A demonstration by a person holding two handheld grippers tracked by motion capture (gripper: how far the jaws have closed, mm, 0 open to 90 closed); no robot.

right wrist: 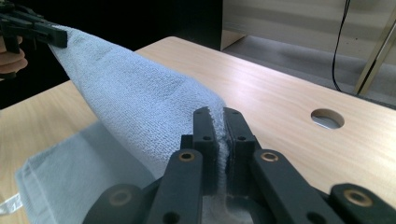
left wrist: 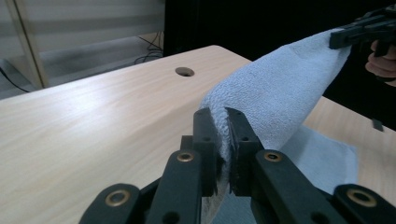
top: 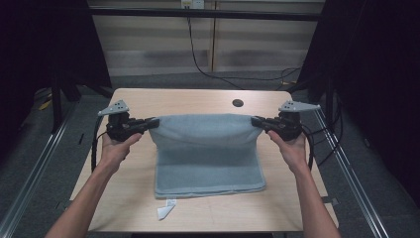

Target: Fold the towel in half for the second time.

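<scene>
High view. A pale blue-grey terry towel [top: 208, 148] lies on a light wooden table [top: 148, 101], its far half lifted clear of the tabletop and stretched between two hand-held grippers. The left gripper [top: 152, 122] pinches the lifted edge at its left corner; the right gripper [top: 256, 120] pinches the right corner. The near half rests flat, its hem toward the person. A white care label [top: 166, 210] lies on the table just nearer than that hem. The cable hole [top: 237, 103] sits beyond the raised edge, toward the right.

Left gripper view. The jaws stand closed on a bunched corner of the towel [left wrist: 275, 93], which rises away from them to the right gripper [left wrist: 340, 38] at upper right. The looped pile is thick and soft; the cloth sags slightly between the two holds. The cable hole [left wrist: 185, 72] lies beyond the towel on bare table.

Right gripper view. The jaws are closed on the opposite corner of the towel [right wrist: 135, 98], with only a narrow margin of cloth visible between them. The span runs to the left gripper [right wrist: 58, 36] at upper left.

Risk, as judged. If a fold is intended, uneven travel of the two hands would skew the lifted edge against the near hem. A shallow bite on thick pile could let a corner slip, dropping one side. Dragging could shift the resting half.
</scene>
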